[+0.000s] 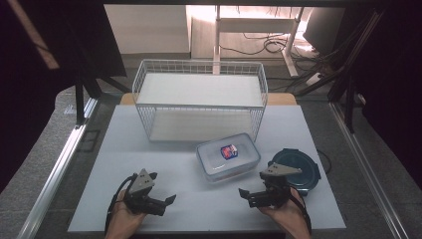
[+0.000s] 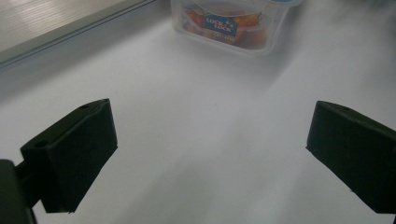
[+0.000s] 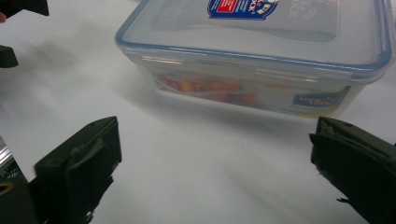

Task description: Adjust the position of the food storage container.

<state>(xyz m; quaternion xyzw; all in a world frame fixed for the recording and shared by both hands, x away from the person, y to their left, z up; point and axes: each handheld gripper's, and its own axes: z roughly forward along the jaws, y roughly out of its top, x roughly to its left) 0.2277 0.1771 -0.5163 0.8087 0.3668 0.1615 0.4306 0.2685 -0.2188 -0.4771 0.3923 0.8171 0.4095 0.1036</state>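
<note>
Left gripper (image 1: 158, 196): fingers (image 2: 74, 154) spread wide, nothing between them, only bare white table (image 1: 149, 149) beneath. Right gripper (image 1: 249, 195): fingers (image 3: 79, 170) likewise wide apart and empty. Both rest low over the table's near edge, tips turned toward each other. The clear rectangular plastic food container with blue-rimmed lid (image 1: 228, 156) sits at 12 o'clock between them, nearer the right gripper, untouched. A dark round lid (image 1: 303, 167) lies at its 3 o'clock; a white wire basket (image 1: 199, 67) stands at its 12 o'clock.

The right gripper (image 3: 212, 172), jaws wide apart and empty, faces a lidded clear container (image 3: 261, 60) on the white table (image 3: 196, 186).
</note>
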